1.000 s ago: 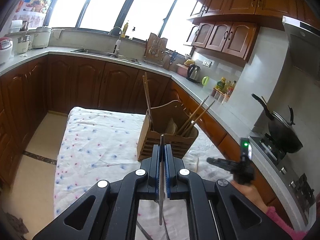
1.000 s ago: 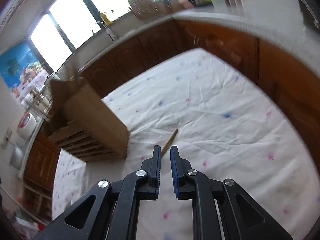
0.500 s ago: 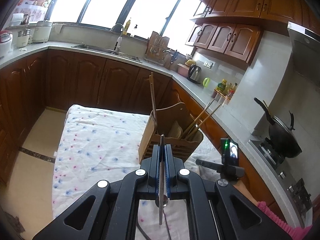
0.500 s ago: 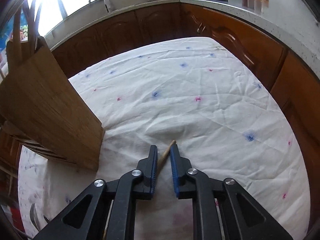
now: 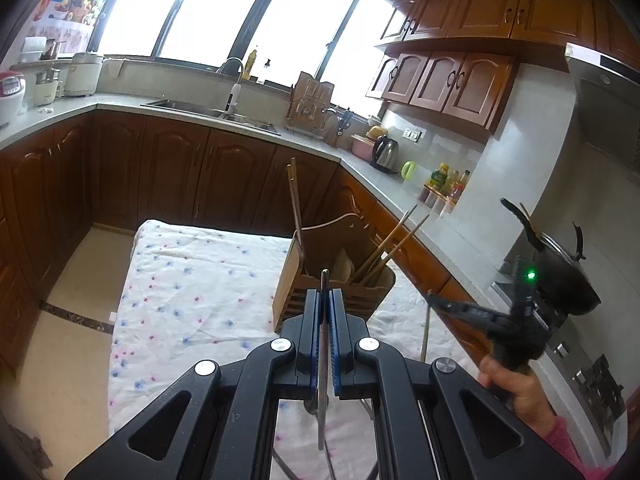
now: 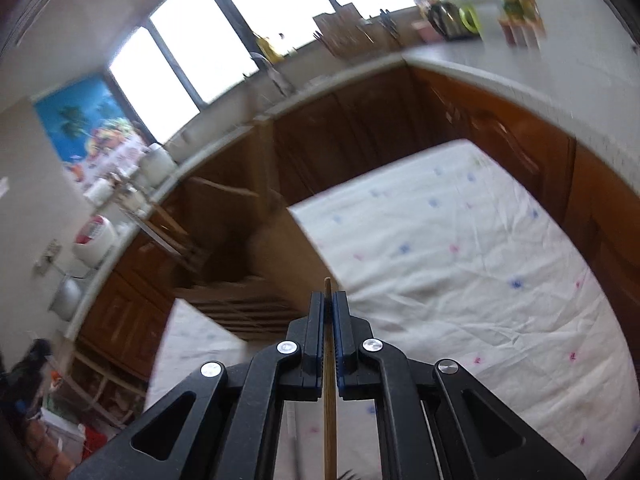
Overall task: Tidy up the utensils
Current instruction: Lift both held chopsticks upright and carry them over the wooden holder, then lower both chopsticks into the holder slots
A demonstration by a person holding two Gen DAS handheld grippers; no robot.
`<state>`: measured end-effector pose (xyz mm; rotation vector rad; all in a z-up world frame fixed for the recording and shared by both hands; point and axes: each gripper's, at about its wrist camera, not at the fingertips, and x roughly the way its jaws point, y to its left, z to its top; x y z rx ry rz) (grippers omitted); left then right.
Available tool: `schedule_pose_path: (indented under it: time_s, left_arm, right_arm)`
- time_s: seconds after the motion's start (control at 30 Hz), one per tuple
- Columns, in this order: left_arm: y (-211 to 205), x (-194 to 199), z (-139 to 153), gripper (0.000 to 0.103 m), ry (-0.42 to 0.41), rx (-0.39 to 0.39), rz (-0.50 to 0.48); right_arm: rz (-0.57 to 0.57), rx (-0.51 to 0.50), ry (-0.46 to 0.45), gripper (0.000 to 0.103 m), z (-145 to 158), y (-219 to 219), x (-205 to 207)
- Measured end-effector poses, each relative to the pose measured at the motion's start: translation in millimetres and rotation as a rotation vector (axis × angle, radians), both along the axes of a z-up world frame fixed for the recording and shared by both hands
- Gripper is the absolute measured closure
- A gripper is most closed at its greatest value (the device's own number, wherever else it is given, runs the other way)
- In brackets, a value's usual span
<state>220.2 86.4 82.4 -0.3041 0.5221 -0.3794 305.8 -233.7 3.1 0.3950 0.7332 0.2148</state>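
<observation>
This is a home kitchen. Brown wooden cabinets run under and above a grey L-shaped counter, with a steel sink and tap below wide windows. A kettle, sauce bottles and rice cookers stand on the counter, and a black wok sits on the stove at the right.

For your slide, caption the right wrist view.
Right gripper shut on a thin wooden chopstick above the floral tablecloth.
</observation>
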Motion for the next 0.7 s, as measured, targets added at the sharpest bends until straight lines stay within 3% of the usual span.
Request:
schedule_pose_path:
  time_s: [0.3,0.7]
  left_arm:
    - [-2,-9,5,0.100,-0.024,0.007,-0.005]
    - [-2,-2,9,0.100,-0.046,0.008,0.005]
  right_arm:
    - [0.015,0.010,-0.139,0.099,43,4,-27]
    - [0.008,-0.001,-0.253,0.100,72,5,-37]
